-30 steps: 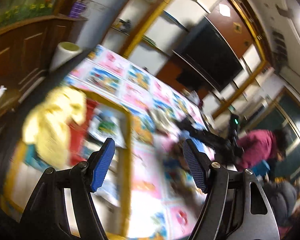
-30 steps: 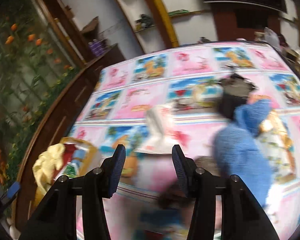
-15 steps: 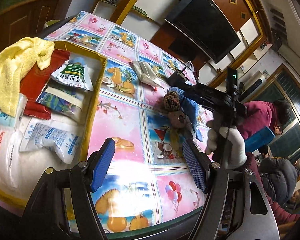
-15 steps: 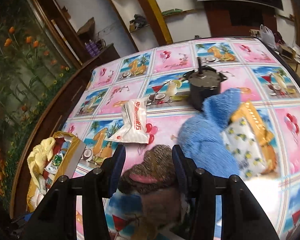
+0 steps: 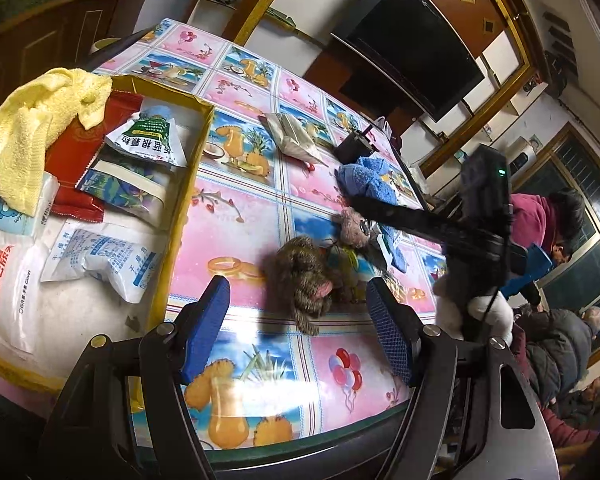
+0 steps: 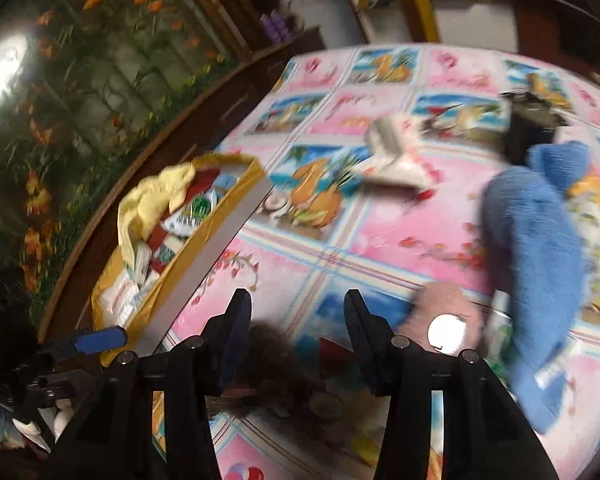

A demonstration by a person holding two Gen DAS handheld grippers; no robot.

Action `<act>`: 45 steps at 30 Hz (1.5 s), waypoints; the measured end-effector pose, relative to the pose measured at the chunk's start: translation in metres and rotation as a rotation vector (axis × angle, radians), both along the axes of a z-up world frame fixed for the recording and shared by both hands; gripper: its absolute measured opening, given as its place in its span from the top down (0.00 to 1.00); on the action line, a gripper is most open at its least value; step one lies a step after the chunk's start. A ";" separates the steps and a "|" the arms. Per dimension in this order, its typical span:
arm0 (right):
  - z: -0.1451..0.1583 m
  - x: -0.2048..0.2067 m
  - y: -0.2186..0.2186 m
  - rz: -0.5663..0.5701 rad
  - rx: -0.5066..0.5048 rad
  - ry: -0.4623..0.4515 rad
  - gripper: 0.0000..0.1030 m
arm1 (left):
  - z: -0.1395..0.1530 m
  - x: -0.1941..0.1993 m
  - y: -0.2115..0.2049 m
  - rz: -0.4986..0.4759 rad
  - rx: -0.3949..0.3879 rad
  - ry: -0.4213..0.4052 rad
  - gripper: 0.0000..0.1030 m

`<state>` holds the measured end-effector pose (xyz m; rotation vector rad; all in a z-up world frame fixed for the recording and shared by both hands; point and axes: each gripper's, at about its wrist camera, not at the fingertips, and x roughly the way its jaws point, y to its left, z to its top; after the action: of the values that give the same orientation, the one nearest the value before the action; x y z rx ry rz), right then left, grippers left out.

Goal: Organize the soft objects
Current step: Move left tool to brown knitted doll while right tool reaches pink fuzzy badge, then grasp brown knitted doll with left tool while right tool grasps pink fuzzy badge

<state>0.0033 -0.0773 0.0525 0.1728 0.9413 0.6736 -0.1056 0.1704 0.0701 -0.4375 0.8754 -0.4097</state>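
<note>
A brown furry plush (image 5: 300, 280) lies on the patterned tablecloth, with a pink plush (image 5: 354, 226) and a blue towel (image 5: 370, 184) behind it. My left gripper (image 5: 298, 332) is open and empty, just in front of the brown plush. My right gripper (image 6: 296, 344) is open, low over the brown plush (image 6: 272, 364), which lies between its fingers; in the left wrist view its arm (image 5: 412, 220) reaches in from the right. A yellow box (image 5: 196, 176) at left holds a yellow cloth (image 5: 32, 128) and several packets. The blue towel (image 6: 536, 240) and pink plush (image 6: 444, 312) show at right.
A white packet (image 5: 296, 140) and a black box (image 5: 354, 146) lie further back on the table. The table's front edge (image 5: 300, 440) is close to my left gripper. A dark cabinet stands at left and people sit at far right.
My left gripper has moved closer to the brown plush. My right gripper has dropped lower and swung left, so the brown plush is now between its fingers. The right view is blurred from motion.
</note>
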 end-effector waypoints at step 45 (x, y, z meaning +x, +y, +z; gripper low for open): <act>-0.044 0.011 -0.009 -0.155 -0.291 -0.109 0.57 | -0.057 0.065 -0.108 -0.162 0.274 0.007 0.08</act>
<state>0.0144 -0.0863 0.0088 -0.0484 0.9002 0.3934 -0.0408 0.0619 0.0126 -0.1157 0.9614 -0.4289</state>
